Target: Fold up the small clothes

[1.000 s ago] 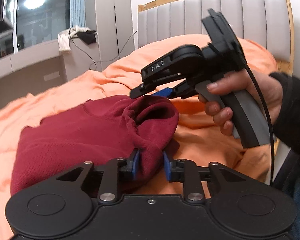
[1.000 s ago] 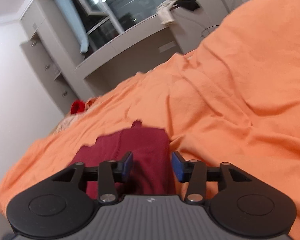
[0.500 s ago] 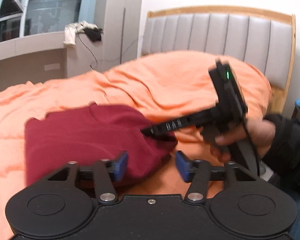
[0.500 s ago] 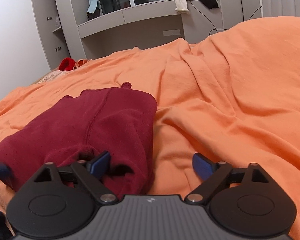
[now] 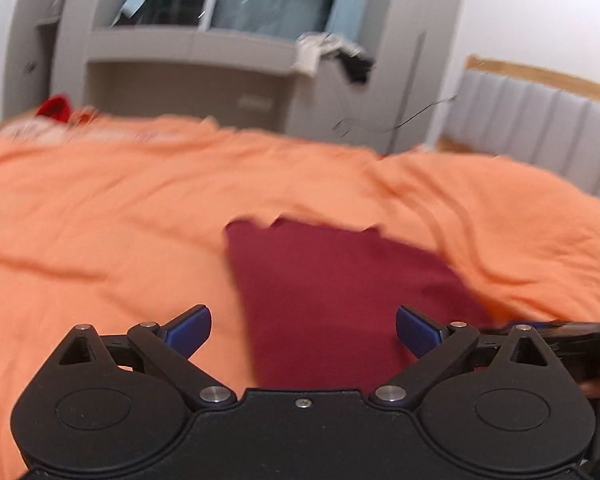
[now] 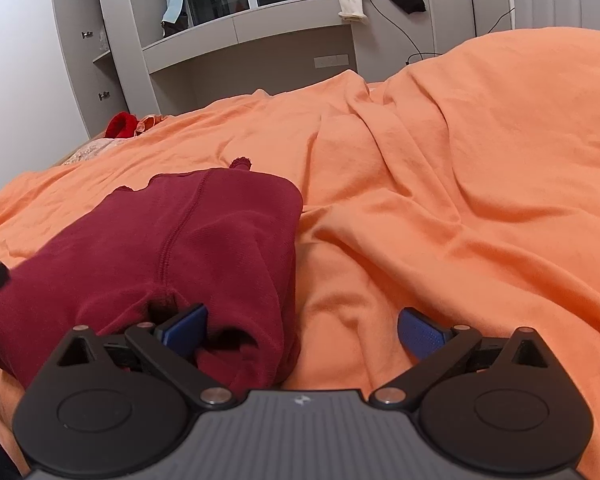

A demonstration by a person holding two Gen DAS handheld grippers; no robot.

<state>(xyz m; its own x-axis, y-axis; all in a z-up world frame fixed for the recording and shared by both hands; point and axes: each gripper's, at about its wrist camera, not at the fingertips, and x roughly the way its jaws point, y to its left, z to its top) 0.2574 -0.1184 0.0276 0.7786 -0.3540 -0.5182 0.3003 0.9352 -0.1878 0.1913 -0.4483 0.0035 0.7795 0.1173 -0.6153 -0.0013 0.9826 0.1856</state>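
- Right wrist view: right gripper (image 6: 302, 332) has fingers spread wide, gripping nothing. Its left finger pad (image 6: 184, 330) sits in a loose pocket of cloth at the near edge of the maroon garment (image 6: 188, 248); the other pad is over bare orange bedsheet (image 6: 460, 200).
- Risk 1: w/ that pad tucked in the cloth, pulling the gripper back could snag the fabric & drag the top layer open, undoing the fold.
- Risk 2: near hem looks bunched & puffy, not pressed flat. Soft knit may spring back up if left as is.
- Risk 3: sheet underneath is rumpled & soft, so any push on the bundle could skew it.
- Left wrist view: blurred. Left gripper (image 5: 302, 330) also w/ fingers wide apart, nothing between them; garment lies just ahead, between & beyond the pads.
- Garment look: dark red, thick knit, a stitched seam running down the top face. Folded into a compact block, far edge fairly straight w/ small cuff bits poking out.
- Location: on the bed, atop the orange sheet, left of centre in right wrist view.
- Judgement: fold seems mostly done; tidy-up of near edge prob. remains.
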